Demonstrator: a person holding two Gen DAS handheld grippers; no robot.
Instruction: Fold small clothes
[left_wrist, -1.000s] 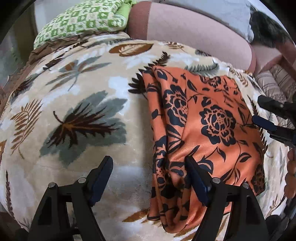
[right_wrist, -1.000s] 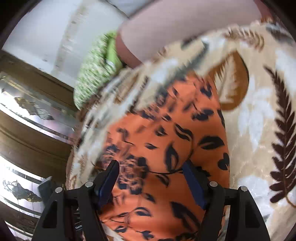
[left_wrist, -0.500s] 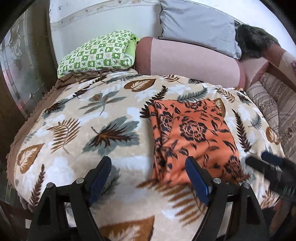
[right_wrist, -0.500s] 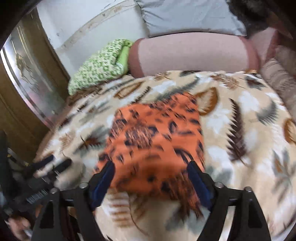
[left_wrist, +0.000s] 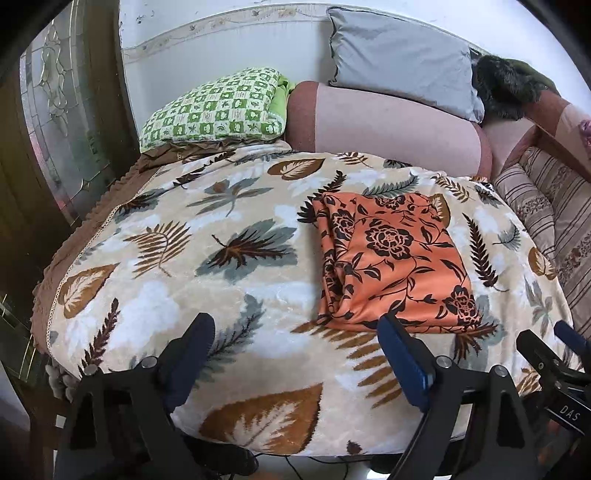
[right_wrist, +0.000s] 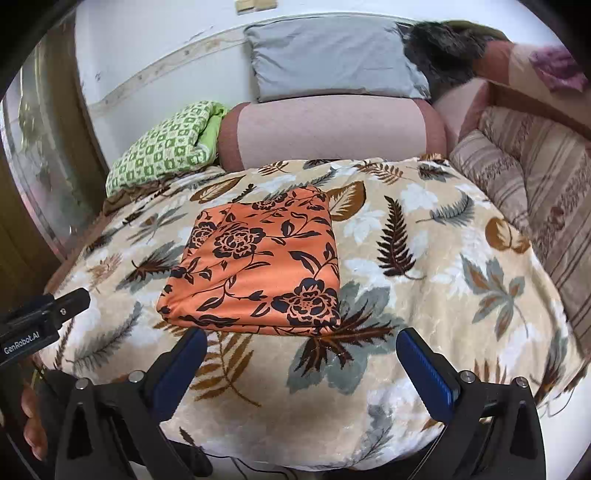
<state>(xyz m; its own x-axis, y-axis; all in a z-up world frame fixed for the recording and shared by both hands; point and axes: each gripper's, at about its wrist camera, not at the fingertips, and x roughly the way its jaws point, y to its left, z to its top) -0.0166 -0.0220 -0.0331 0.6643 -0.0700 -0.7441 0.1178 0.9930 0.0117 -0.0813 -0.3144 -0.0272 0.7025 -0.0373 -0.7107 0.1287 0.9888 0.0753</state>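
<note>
On the leaf-print blanket (right_wrist: 424, 280) covering the bed, the orange floral cloth (right_wrist: 258, 266) lies folded flat around 12 o'clock from both hand-held grippers, the left hand-held gripper (left_wrist: 295, 365) and right hand-held gripper (right_wrist: 301, 369), jaws opening, nothing between them.

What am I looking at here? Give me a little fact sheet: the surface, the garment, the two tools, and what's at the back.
surface: leaf-print blanket over a bed
garment: orange floral cloth, folded into a flat rectangle, lying alone on the blanket
left gripper: jaws opening, nothing between them, clear of the cloth
right gripper: jaws opening, nothing between them, clear of the cloth
back: pink bolster, grey pillow, green checked pillow
</note>
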